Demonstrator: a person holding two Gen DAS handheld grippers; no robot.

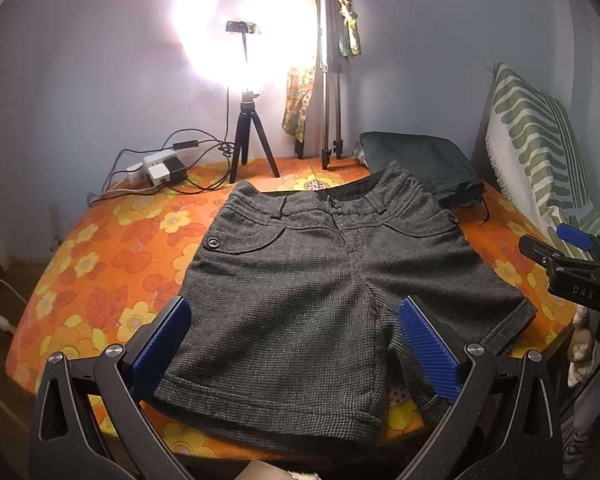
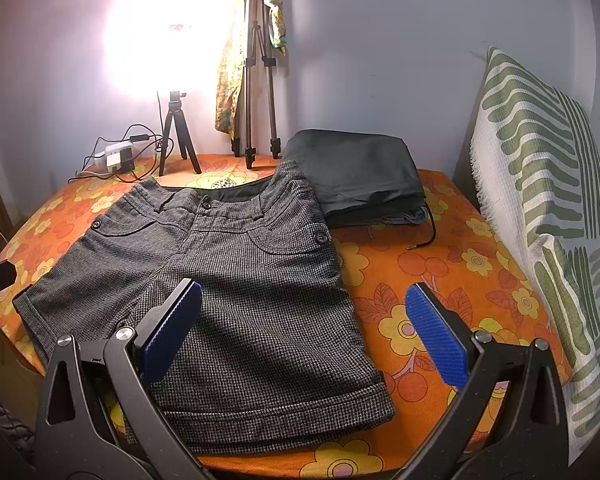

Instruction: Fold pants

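Grey houndstooth shorts (image 1: 300, 280) lie flat and spread out on the orange flowered table (image 1: 100, 280), waistband away from me, both leg hems toward the front edge. My left gripper (image 1: 296, 344) is open above the left leg, its blue pads (image 1: 160, 348) either side of it, holding nothing. My right gripper (image 2: 304, 332) is open above the shorts' right leg (image 2: 260, 320), empty; it also shows at the right edge of the left wrist view (image 1: 572, 264).
A folded dark garment (image 2: 356, 176) lies behind the shorts at back right, a thin cord (image 2: 428, 236) beside it. Two tripods (image 1: 252, 136) and a power strip with cables (image 1: 160, 168) stand at the back. A green-striped cloth (image 2: 540, 200) hangs at right.
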